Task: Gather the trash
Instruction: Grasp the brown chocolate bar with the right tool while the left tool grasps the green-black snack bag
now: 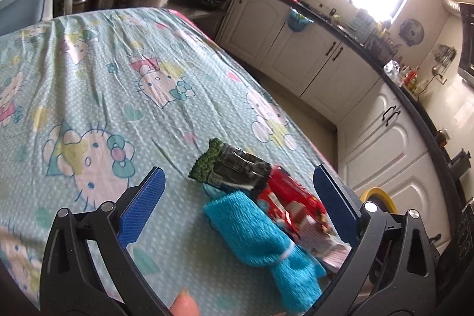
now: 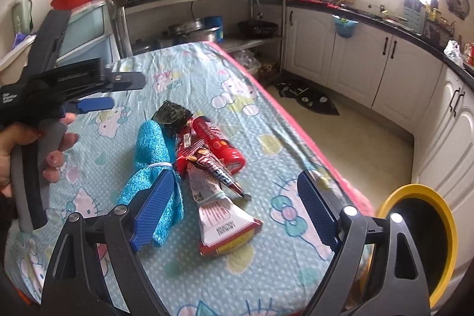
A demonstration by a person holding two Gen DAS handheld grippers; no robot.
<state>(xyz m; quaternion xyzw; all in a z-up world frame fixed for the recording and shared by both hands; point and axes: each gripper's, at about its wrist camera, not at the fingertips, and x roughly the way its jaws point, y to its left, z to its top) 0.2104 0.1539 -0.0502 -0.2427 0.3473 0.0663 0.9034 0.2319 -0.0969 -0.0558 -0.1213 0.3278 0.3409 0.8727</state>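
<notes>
From my left wrist view, my left gripper (image 1: pixel 238 197) is spread wide with nothing between its blue pads (image 1: pixel 142 206). It hovers low over the tablecloth (image 1: pixel 103 85), aimed so the heap of trash sits inside the span of the fingers, which I judge is a line-up for a pick. The dark green wrapper (image 1: pixel 228 166) lies farthest from me, the red wrapper (image 1: pixel 293 197) runs beside the right pad, and the blue mesh cloth (image 1: pixel 260 239) lies nearest, overlapping both. A sliver of the yellow-rimmed bin (image 1: pixel 380 194) shows past the table edge on the right; its inside is hidden here.

From my right wrist view, my right gripper (image 2: pixel 234 206) is also fully apart and holds nothing. The trash lies ahead in 1 loose cluster near the table's right side: the blue mesh cloth (image 2: pixel 148 147) tied with a white band and touching my left pad, the dark green wrapper (image 2: pixel 173 114) at the far end, a red tube-shaped pack (image 2: pixel 219 144), a striped candy wrapper (image 2: pixel 216 168) and a flattened red and white carton (image 2: pixel 225 224) between my fingers. The bin (image 2: pixel 420 242) stands just beside the table edge, close to my right finger, probably so pieces can be dropped straight in. Its interior looks dark and I cannot tell whether anything is in it. My left gripper (image 2: pixel 97 104) hangs at the left, gripped by the hand (image 2: pixel 35 144).
</notes>
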